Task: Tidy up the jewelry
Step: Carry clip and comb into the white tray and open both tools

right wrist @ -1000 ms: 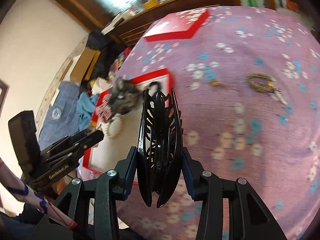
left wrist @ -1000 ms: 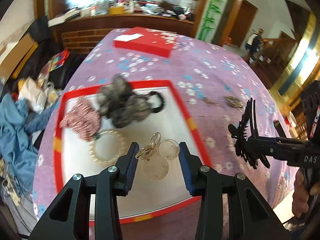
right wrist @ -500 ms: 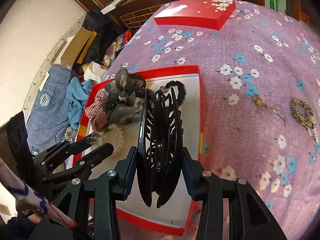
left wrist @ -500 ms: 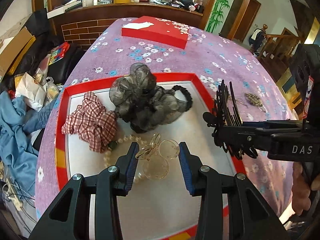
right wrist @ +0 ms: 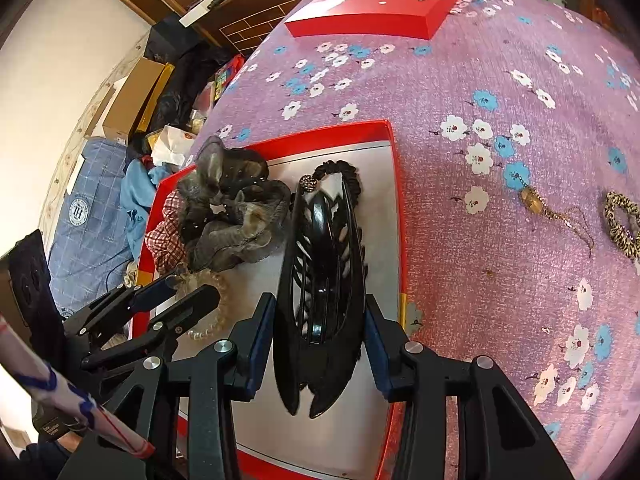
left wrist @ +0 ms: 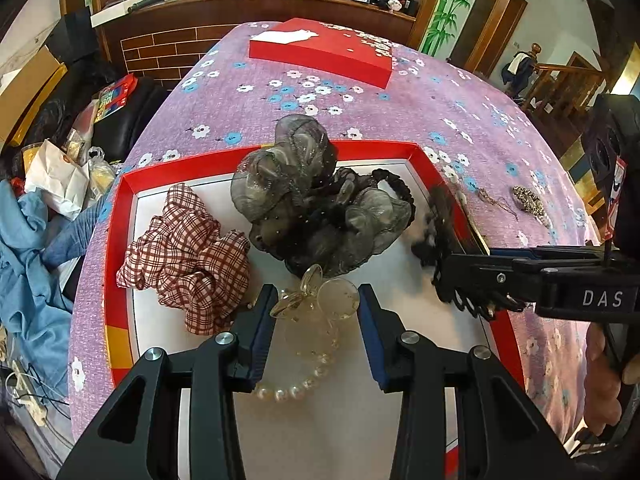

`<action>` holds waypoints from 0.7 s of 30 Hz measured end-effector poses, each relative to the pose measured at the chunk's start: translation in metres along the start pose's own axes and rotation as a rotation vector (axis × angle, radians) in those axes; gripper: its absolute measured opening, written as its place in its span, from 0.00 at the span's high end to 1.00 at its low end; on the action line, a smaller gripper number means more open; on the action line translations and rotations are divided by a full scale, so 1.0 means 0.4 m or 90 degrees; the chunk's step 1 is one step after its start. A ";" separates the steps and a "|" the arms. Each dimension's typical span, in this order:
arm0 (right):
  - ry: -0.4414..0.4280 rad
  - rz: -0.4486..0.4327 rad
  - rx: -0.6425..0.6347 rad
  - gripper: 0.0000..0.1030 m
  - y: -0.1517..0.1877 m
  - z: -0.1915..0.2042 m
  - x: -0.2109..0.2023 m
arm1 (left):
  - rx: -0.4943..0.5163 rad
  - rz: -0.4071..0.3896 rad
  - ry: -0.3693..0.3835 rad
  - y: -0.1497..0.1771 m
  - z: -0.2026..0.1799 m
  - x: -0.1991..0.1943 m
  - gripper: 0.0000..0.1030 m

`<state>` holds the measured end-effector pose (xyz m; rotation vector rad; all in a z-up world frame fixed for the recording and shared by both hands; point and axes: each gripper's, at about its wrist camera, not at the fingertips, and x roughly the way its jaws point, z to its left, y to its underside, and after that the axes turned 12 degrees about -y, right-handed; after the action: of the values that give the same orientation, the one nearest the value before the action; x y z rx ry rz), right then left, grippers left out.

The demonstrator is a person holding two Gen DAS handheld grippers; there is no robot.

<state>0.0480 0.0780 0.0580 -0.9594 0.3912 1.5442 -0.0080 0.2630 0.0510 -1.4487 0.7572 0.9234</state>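
Left tongs [left wrist: 316,316] clamp a clear disc hair clip [left wrist: 320,300] above the pearl bracelet [left wrist: 296,388] in the red-rimmed tray [left wrist: 120,240]; right tongs [right wrist: 316,344] clamp a black claw clip [right wrist: 320,280] over the same tray, beside a grey organza scrunchie [left wrist: 304,196] and a plaid scrunchie [left wrist: 188,256] on the purple floral table [right wrist: 500,80]

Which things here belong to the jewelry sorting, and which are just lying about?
Job:
red tray
clear clip in left claw
black hair claw clip in right claw
necklace
leopard scrunchie

Lying about:
red box
blue cloth
cardboard box
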 end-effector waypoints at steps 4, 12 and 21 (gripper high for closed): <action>0.002 -0.006 -0.005 0.53 -0.002 0.008 -0.006 | -0.003 0.005 0.001 0.000 0.002 -0.001 0.61; -0.011 -0.027 -0.004 0.50 0.015 0.011 -0.052 | -0.020 -0.005 0.005 0.007 0.006 -0.039 0.54; -0.024 -0.086 0.008 0.50 0.077 0.003 -0.169 | -0.025 -0.022 0.012 0.023 -0.028 -0.098 0.54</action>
<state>0.0148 0.0275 0.1011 -0.9273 0.3033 1.4332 -0.0335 0.2484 0.0807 -1.5017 0.7295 0.9035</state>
